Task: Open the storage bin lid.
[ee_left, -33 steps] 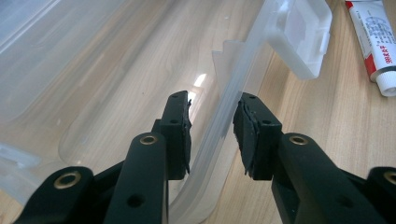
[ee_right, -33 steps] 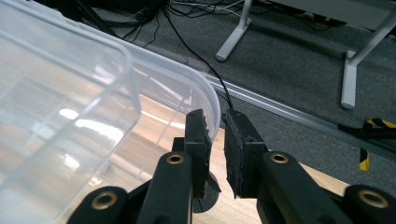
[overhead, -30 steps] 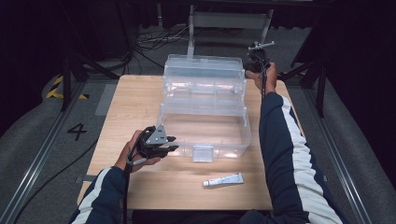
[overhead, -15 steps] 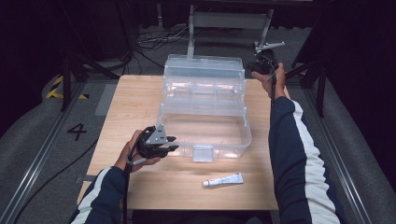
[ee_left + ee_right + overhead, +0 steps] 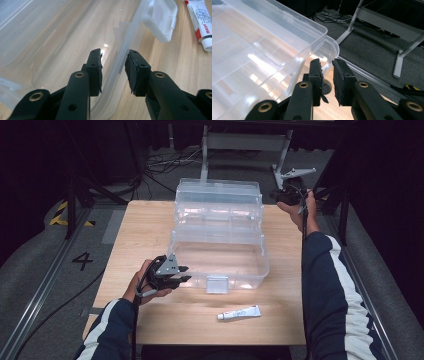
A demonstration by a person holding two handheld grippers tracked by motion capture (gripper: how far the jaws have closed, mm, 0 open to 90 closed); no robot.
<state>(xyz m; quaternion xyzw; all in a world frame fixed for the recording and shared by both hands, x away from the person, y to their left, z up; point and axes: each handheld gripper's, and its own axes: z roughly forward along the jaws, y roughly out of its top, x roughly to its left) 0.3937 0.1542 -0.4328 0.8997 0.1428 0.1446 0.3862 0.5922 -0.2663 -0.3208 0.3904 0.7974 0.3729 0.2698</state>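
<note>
A clear plastic box [image 5: 250, 270] stands on the wooden table with its lid [image 5: 217, 202] thrown back and upright behind it. At the box's front left corner my left gripper [image 5: 186, 274] is shut on the front wall [image 5: 130, 37]; the rim runs between its pads. The box's latch [image 5: 160, 20] hangs further along that wall. Raised beside the lid's right end, my right gripper [image 5: 277, 195] is open. Its jaws [image 5: 326, 62] stand a narrow gap apart with nothing between them, and the lid's corner [image 5: 329, 50] lies just beyond the tips.
A small white tube [image 5: 239, 312] with red print lies on the table [image 5: 150, 230] in front of the box, also near the latch [image 5: 200, 20]. Behind the table are a grey metal stand [image 5: 245, 142] and floor cables [image 5: 160, 162]. A rail [image 5: 45, 285] runs along the left.
My right hand has moved to the right and a little up, away from the lid's right end. The lid, the box and my left gripper have stayed where they were.
</note>
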